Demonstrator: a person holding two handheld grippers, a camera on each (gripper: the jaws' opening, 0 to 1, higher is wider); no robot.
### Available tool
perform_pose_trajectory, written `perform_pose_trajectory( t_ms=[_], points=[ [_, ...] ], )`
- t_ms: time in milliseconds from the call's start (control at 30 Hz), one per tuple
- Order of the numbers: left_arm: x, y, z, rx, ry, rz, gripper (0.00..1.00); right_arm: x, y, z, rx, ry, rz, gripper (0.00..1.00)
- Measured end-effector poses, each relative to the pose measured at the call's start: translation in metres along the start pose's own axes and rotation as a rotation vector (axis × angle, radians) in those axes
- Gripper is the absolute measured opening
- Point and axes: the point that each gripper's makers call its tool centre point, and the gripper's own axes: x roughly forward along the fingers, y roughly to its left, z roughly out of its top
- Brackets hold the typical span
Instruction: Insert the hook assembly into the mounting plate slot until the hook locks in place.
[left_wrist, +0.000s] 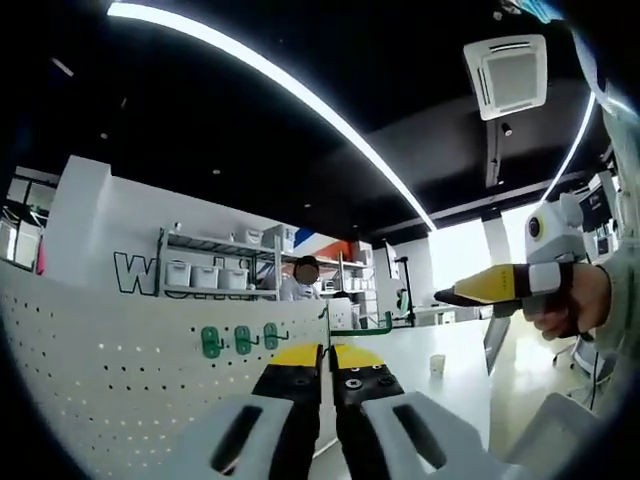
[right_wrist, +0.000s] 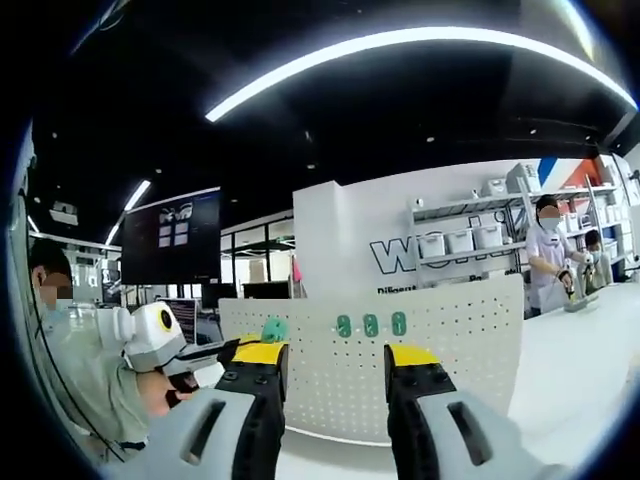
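Left gripper (left_wrist: 322, 352): jaws clenched on green hook (left_wrist: 362, 327).
Right gripper (right_wrist: 336, 355): jaws released, holding nothing.
Risk: missed pegboard (left_wrist: 130, 350) slot near right edge; hook unlocked.

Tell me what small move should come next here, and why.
Probably ease the left hand-held gripper toward the pegboard. Its jaws are shut on a green hook held off the board, while three hooks already sit mounted. The right hand-held gripper is open.

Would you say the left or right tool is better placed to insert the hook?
Probably the left tool: it is shut on the green hook beside the pegboard, while the right tool is open and empty.
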Motion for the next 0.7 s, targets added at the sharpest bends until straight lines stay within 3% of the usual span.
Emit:
perform_pose_trajectory(
  t_ms=[700],
  points=[
    [-0.007,-0.021,-0.004,0.012,0.012,-0.043,0.04,0.013,0.028,-0.004,0.014,0.011,0.08,0.33]
  ],
)
